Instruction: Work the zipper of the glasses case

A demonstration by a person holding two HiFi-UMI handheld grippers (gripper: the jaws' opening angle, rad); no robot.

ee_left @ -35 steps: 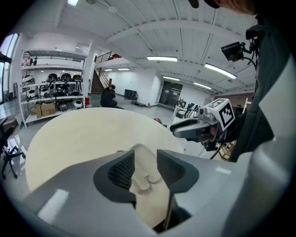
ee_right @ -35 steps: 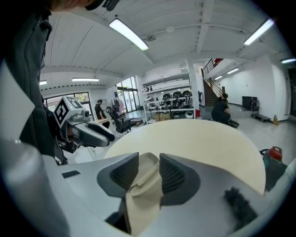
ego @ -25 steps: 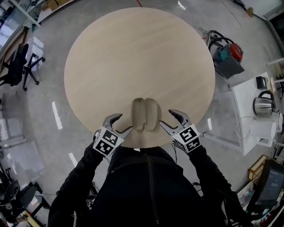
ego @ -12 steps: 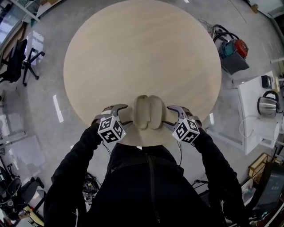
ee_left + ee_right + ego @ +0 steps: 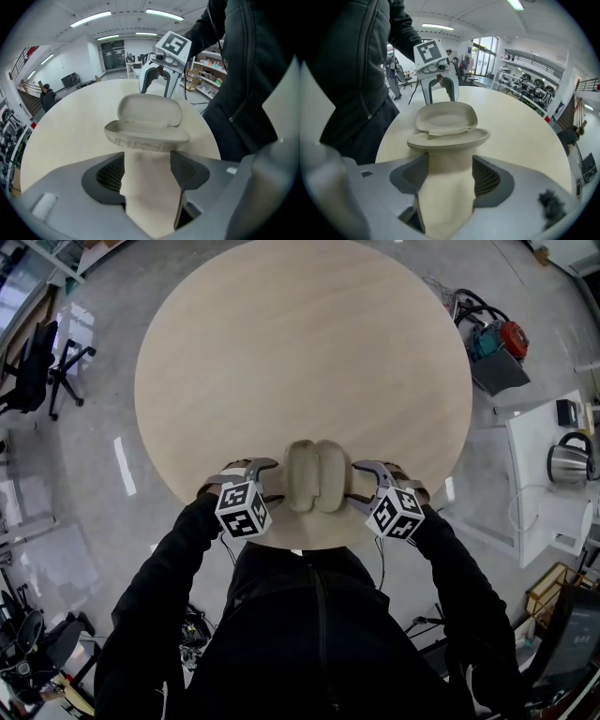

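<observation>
The beige glasses case point(image 5: 314, 476) lies splayed open, both halves flat, near the table's front edge.

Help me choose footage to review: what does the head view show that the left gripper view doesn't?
Head view only: the kettle and the office chair. Left gripper view only: ceiling lights, shelves, and a patterned band along the glasses case. Both: the open case on the round table and the person's dark jacket.
</observation>
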